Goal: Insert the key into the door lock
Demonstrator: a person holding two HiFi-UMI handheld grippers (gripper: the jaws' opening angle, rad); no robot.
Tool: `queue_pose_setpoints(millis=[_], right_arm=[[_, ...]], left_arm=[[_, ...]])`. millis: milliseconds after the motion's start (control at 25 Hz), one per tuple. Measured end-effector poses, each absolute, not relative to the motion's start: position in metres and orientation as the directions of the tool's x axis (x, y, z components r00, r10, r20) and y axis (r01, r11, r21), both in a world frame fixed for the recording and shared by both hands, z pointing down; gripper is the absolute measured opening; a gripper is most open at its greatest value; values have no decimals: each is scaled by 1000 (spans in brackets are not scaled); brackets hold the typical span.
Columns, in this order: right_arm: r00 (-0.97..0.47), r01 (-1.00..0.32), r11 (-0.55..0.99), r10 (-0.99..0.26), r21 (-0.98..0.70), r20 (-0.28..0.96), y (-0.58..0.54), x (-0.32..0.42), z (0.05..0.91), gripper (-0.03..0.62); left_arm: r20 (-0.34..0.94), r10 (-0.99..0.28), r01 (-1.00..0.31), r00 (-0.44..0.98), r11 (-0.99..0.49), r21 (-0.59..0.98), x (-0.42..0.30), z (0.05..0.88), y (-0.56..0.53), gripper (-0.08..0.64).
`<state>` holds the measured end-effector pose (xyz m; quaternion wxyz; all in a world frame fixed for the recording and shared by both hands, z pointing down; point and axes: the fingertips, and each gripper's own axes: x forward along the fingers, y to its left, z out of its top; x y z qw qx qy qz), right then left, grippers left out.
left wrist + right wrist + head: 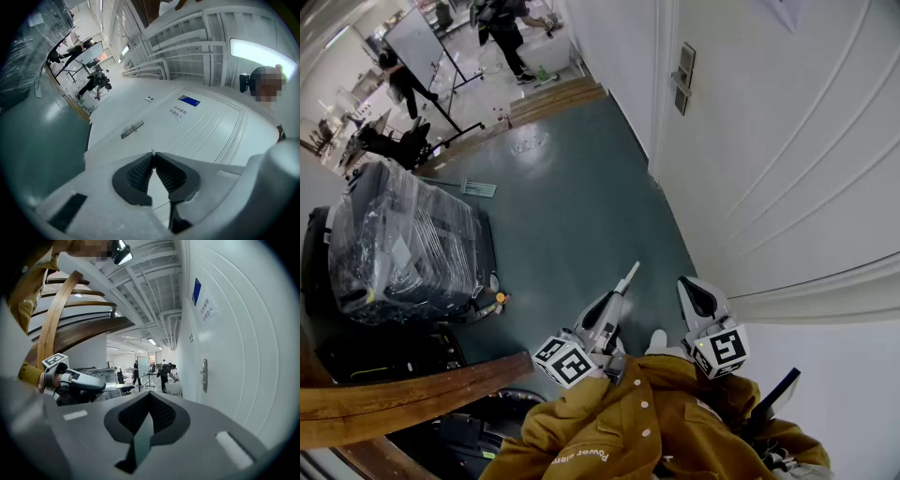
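Observation:
The white door (787, 159) fills the right side of the head view, with its metal lock plate and handle (683, 77) far ahead. My left gripper (614, 298) is shut on a thin silver key (628, 277) that sticks out towards the door's foot. In the left gripper view the jaws (153, 154) meet with a sliver of the key between the tips, and the lock plate (132, 129) is well beyond them. My right gripper (687, 283) is beside the left one, shut and empty (149, 395). It sees the lock (204, 375) ahead and the key (119, 386).
A black case wrapped in plastic film (403, 244) stands on the teal floor (572, 206) at the left. A curved wooden rail (412, 394) runs close by me. People (502, 33) and a whiteboard (417, 42) are far down the hall. The door bears a blue sign (196, 290).

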<state>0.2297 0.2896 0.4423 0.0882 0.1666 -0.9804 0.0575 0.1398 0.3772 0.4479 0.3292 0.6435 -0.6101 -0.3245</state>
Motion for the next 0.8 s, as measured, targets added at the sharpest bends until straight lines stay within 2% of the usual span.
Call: queue_pose_setpoints(millis=[440,600,800], right_arm=[[-929,-325,944,-307,-60,205,305,220,443,5],[-943,-300,947,-276,-116,187,313,209,440,6],[-936,-329,936,-305,-124,178,314,194,441,6]], left_arm=[[-17,-999,-557,44,-38,830,132,452,391,21],[-19,-999,-548,42,-39,836,123,453,400,21],[-14,-999,-545,30,-28,838,104,455,414,21]])
